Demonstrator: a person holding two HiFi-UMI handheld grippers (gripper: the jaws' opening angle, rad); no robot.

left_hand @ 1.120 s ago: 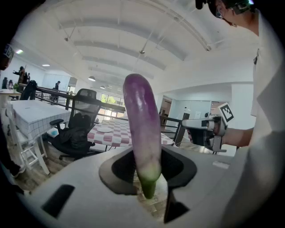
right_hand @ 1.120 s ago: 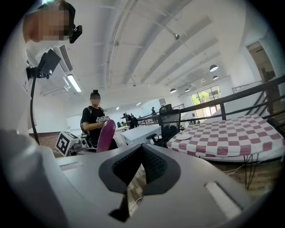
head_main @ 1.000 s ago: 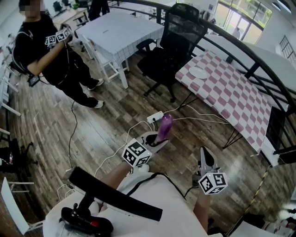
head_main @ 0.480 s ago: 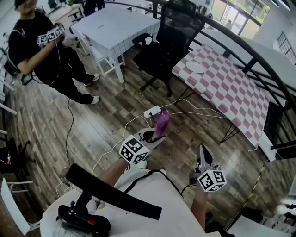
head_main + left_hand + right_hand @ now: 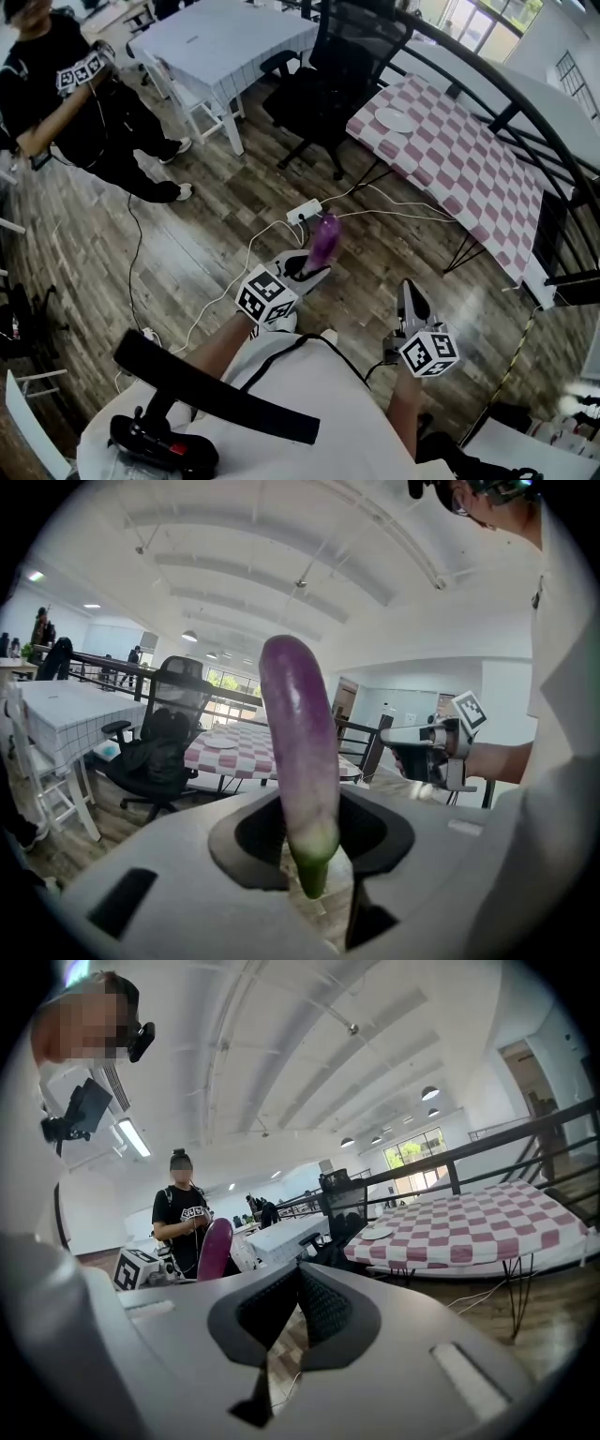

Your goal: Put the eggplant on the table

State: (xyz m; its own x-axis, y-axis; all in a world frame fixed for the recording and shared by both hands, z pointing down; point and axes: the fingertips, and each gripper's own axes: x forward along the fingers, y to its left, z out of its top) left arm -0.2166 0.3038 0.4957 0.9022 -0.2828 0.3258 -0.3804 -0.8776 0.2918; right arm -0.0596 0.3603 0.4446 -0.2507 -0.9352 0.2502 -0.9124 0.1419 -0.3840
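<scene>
Currently my left gripper (image 5: 312,269) clamps a smooth, glossy purple eggplant (image 5: 325,234) upright by its green stem end, near the pink checkered table (image 5: 469,173); my right gripper (image 5: 412,298) is closed, empty.

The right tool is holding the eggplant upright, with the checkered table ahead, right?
No. The left tool holds the eggplant upright, as the left gripper view shows; the right tool is shut on nothing. The checkered table is ahead.
</scene>
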